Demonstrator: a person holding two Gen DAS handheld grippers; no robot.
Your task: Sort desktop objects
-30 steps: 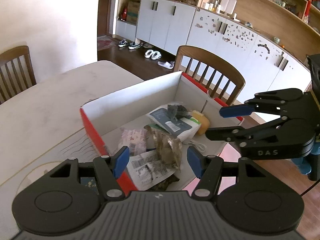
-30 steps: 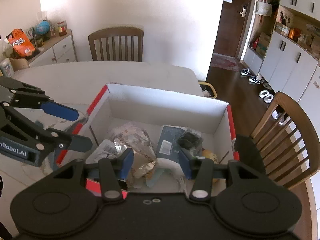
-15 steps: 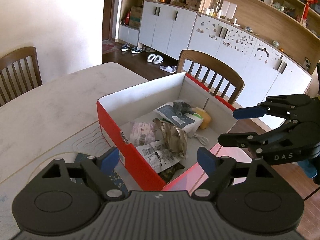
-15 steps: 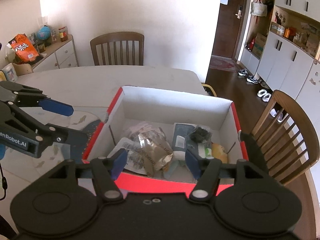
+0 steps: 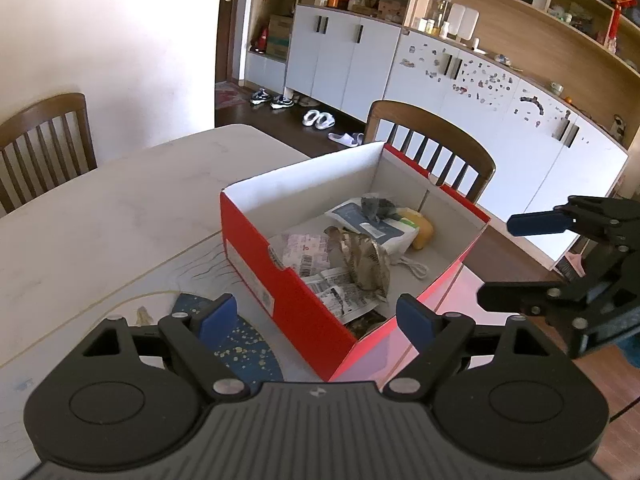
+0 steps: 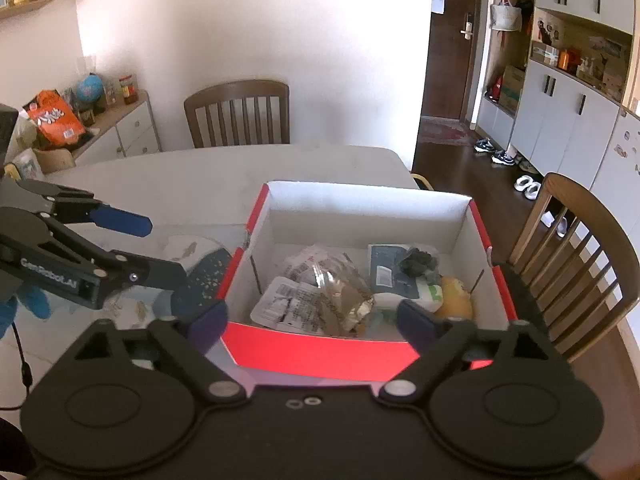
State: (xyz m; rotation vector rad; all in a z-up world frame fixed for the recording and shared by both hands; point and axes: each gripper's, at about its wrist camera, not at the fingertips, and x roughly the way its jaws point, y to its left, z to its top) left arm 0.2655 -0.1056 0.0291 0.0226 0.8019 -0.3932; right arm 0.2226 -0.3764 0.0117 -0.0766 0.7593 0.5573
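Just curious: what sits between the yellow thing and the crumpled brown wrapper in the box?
A white-and-blue packet topped by a dark wad, in both views.

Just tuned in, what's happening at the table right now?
A person holds two grippers over a red box on the table. The left gripper and right gripper are both opening and hold nothing. Crumpled wrappers, packets and a yellow item lie inside the box.

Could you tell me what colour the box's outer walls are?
Red box, white inside; clearest in the left wrist view.
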